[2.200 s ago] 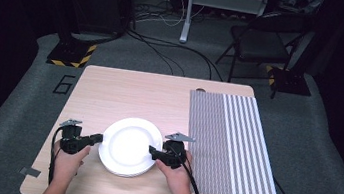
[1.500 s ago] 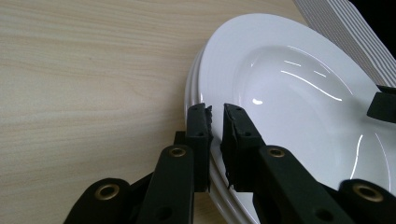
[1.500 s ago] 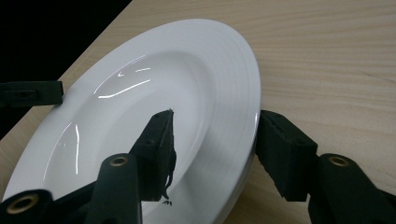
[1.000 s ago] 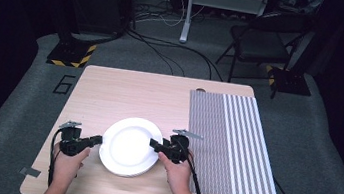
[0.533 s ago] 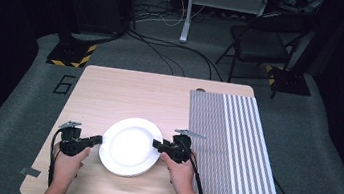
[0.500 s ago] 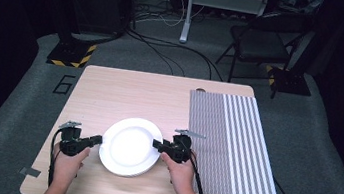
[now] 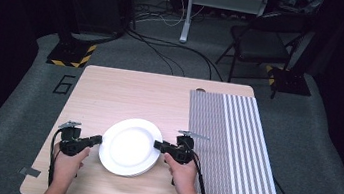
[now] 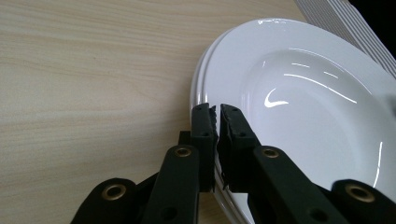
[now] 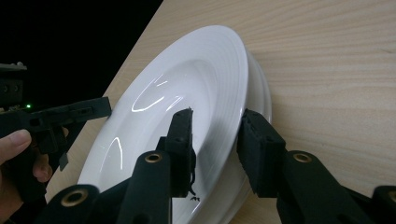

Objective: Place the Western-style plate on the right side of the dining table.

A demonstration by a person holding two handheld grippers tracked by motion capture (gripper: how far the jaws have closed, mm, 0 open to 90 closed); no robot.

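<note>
High view: fixed overhead, person's side, looks fwd and down on whole table (image 7: pixel 110 94), far off. Left gripper view: cam rides behind the fingers (image 8: pixel 204 126), v. close, looks along them over plate (image 8: pixel 317 121) rim. Right gripper view: same setup, close, fingers (image 9: pixel 182 130) straddle the rim; other gripper (image 9: pixel 100 108) beyond the tips. All 3 share the plate and the wood beside it.

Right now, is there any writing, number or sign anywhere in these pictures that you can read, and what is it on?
"6": a large dark numeral on the grey floor, just off the far left corner of the wooden table.
Yellow-and-black hazard stripes, a warning marking without words, run along the dark base beyond the table.
The white plates and the striped mat carry no readable text.
</note>
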